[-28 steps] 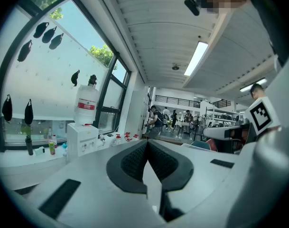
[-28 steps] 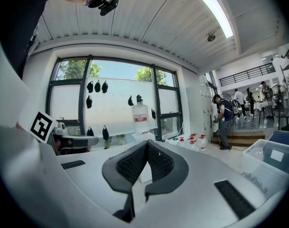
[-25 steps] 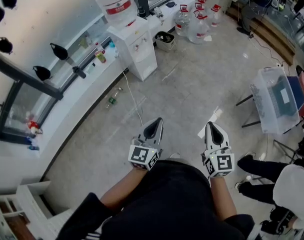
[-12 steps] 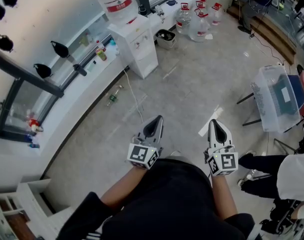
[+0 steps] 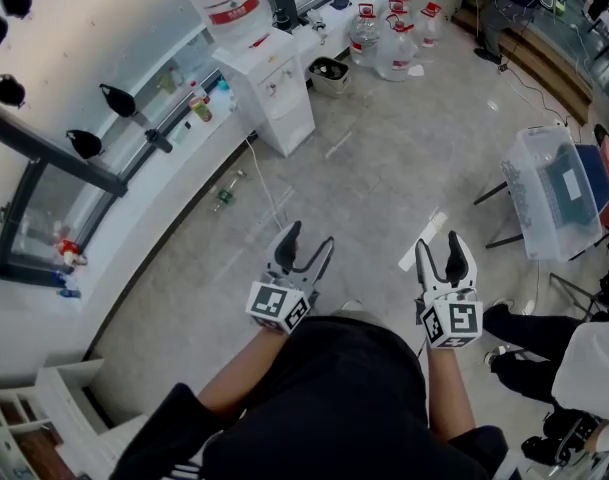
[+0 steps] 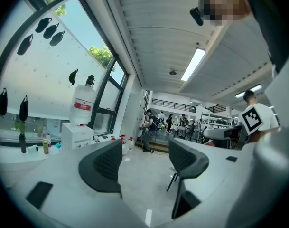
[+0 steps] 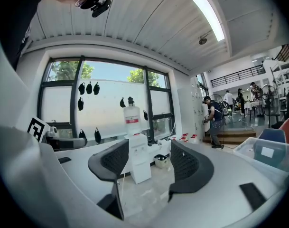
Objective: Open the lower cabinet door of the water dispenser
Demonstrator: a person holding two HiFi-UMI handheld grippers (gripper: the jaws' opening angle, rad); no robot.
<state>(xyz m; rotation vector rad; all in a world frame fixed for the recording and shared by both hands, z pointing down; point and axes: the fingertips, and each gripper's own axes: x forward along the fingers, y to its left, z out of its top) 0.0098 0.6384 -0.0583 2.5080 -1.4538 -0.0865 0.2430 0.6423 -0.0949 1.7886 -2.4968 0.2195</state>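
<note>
The white water dispenser (image 5: 272, 90) stands far ahead by the window ledge, with a big bottle (image 5: 232, 8) on top. Its lower cabinet door (image 5: 292, 128) is closed. My left gripper (image 5: 310, 236) and right gripper (image 5: 437, 244) hover side by side over the floor near my body, well short of the dispenser. Both have their jaws opening, with nothing between them. In the left gripper view the dispenser (image 6: 77, 136) sits to the left of the left gripper (image 6: 145, 159). In the right gripper view the dispenser (image 7: 140, 167) shows between the right gripper's (image 7: 149, 151) jaws, far off.
Several water jugs (image 5: 389, 40) and a small bin (image 5: 330, 76) stand right of the dispenser. A green bottle (image 5: 224, 200) and a cable lie on the floor. A clear plastic box (image 5: 552, 196) on a stand and a seated person (image 5: 574, 368) are on the right.
Both grippers went from shut to open. The right gripper drifted slightly to the right; the left one stayed where it was.
</note>
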